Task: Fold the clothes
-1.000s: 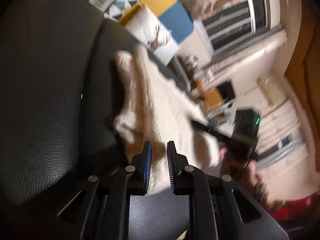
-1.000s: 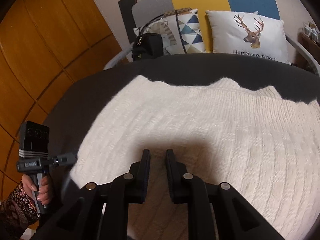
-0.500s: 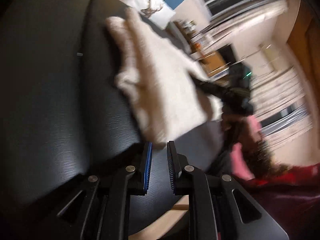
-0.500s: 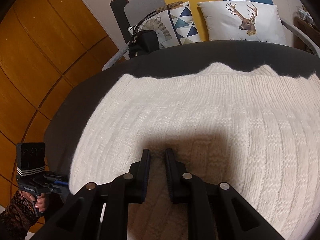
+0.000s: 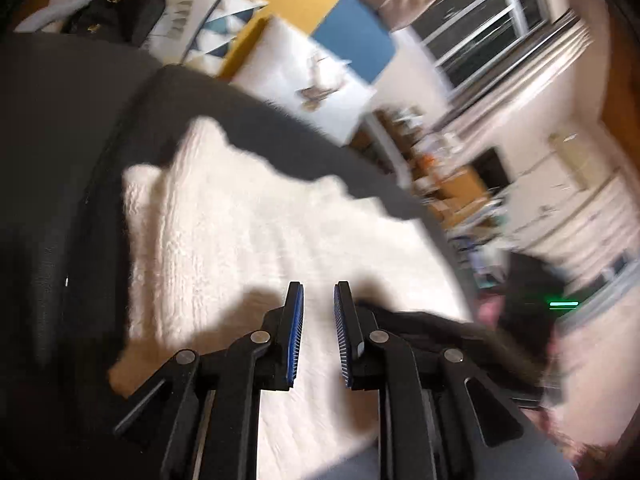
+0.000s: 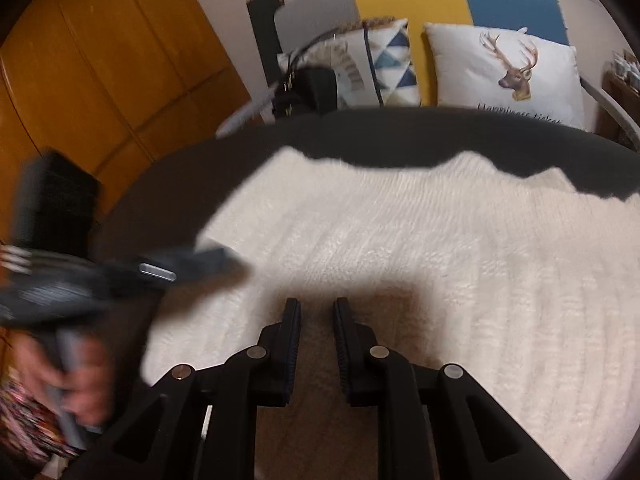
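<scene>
A cream knitted sweater (image 5: pixel 248 240) (image 6: pixel 440 240) lies spread flat on a black leather surface (image 5: pixel 60 160) (image 6: pixel 360 136). My left gripper (image 5: pixel 318 286) hovers open over the sweater's near part, with nothing between its blue-padded fingers. The right wrist view shows it blurred, with its tip at the sweater's left edge. My right gripper (image 6: pixel 316 302) is open just above the sweater's near middle and casts a shadow on the knit. In the left wrist view it is a dark blur at the right. A hand (image 6: pixel 80 384) holds the left tool's handle.
Behind the surface stand a deer-print pillow (image 6: pixel 508 76), a triangle-pattern pillow (image 6: pixel 388 60) and a black handbag (image 6: pixel 308 88). Orange wooden panels (image 6: pixel 100 60) fill the left side. A window (image 5: pixel 480 12) and cluttered shelves (image 5: pixel 440 168) lie to the far right.
The left gripper swung from beyond the sweater's left edge back over the knit, towards the right gripper. The right gripper stayed over the sweater with little movement.
</scene>
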Tool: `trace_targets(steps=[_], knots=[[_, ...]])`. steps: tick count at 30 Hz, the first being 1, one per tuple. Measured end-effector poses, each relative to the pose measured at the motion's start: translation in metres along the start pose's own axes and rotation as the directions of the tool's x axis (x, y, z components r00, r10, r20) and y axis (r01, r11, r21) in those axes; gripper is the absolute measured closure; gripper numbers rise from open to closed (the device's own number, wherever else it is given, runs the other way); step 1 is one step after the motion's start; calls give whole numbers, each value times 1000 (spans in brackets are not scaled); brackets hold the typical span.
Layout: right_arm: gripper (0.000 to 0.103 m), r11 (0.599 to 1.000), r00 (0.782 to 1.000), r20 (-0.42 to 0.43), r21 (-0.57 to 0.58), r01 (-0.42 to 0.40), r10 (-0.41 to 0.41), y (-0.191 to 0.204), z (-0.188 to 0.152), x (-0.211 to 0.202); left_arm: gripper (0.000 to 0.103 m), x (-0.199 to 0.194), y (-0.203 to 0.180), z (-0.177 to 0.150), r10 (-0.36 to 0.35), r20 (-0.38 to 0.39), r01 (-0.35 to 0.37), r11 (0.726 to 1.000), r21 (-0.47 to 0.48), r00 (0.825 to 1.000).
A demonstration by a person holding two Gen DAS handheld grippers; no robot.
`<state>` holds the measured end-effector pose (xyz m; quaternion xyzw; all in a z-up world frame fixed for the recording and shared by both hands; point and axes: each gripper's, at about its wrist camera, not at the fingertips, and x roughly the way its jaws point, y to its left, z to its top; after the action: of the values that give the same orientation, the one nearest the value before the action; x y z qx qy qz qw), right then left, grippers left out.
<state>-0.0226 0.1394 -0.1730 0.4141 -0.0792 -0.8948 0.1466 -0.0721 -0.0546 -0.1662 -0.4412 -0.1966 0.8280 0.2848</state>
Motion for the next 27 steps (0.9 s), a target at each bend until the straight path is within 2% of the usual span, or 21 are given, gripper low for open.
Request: trace_targets(steps=[3, 5, 7, 8, 10, 12, 14, 17, 19, 20, 22, 23, 24, 26, 27], knots=[[86, 999, 999, 19, -22, 39, -39, -1, 2, -5, 86, 16, -10, 2, 98, 6, -98, 993, 66, 995], [86, 997, 997, 32, -36, 65, -64, -2, 3, -8, 84, 16, -11, -2, 113, 16, -114, 989, 94, 994], [89, 987, 986, -70, -58, 148, -152, -28, 1, 12, 84, 16, -11, -6, 127, 27, -129, 984, 123, 992], [92, 989, 985, -97, -58, 138, -143, -40, 0, 18, 83, 16, -12, -8, 134, 33, -137, 981, 137, 990], [97, 987, 984, -81, -33, 157, -160, -63, 3, 14, 83, 16, -12, -12, 146, 45, -151, 975, 163, 988], [97, 971, 970, -52, 6, 239, -238, -87, -1, 6, 83, 15, -12, -16, 143, 65, -152, 973, 174, 988], [97, 972, 975, -62, 88, 217, -212, -110, -10, 6, 83, 16, -15, -14, 142, 74, -153, 974, 165, 987], [97, 969, 995, -8, 225, 101, -102, -132, -16, -4, 83, 21, -20, -5, 145, 81, -155, 979, 136, 986], [94, 974, 996, 46, 214, 67, -78, -132, -9, -13, 83, 23, -24, 1, 146, 86, -156, 981, 116, 986], [94, 978, 994, 44, 188, 94, -103, -132, -2, -13, 81, 25, -26, 3, 147, 88, -156, 982, 106, 985], [94, 980, 987, 38, 133, 150, -157, -132, 13, -13, 71, 27, -30, 9, 149, 92, -157, 984, 87, 985], [94, 975, 981, 8, 115, 192, -194, -137, 20, -9, 56, 30, -32, 13, 159, 92, -167, 983, 82, 983], [94, 969, 976, -34, 114, 217, -215, -145, 26, 0, 45, 37, -33, 16, 198, 84, -206, 974, 91, 977], [94, 957, 960, -118, 109, 268, -255, -163, 37, 19, 45, 52, -30, 17, 274, 58, -280, 952, 121, 960], [98, 944, 945, -136, 103, 312, -298, -173, 40, 22, 45, 55, -30, 15, 282, 73, -290, 945, 151, 957]])
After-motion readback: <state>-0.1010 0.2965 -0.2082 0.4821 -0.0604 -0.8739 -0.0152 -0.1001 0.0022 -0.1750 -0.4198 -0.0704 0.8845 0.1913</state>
